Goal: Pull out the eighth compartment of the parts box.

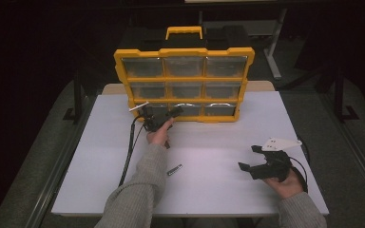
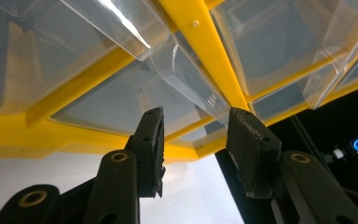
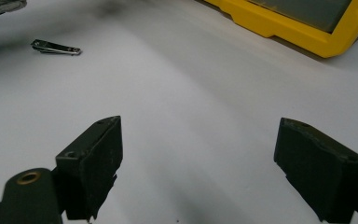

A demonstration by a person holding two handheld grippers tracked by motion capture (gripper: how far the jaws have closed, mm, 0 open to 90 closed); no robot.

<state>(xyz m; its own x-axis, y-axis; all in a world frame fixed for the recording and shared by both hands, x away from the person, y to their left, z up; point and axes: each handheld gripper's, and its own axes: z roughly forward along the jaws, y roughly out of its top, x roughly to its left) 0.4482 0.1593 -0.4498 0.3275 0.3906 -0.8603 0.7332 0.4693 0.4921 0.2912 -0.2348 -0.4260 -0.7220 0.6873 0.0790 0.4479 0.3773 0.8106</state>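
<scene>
Left gripper [image 2: 193,140], jaws part-open and empty at organizer's bottom-left drawer [image 2: 186,88] lip, could slip off slick plastic.

High view overhead, gripper views low, close, sharing yellow organizer [image 1: 184,85]

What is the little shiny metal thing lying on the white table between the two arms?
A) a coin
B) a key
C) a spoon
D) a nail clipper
D, the nail clipper: in the right gripper view it is a slim silver bar with a folded lever on top, lying flat on the table, apart from the yellow drawer box.
</scene>
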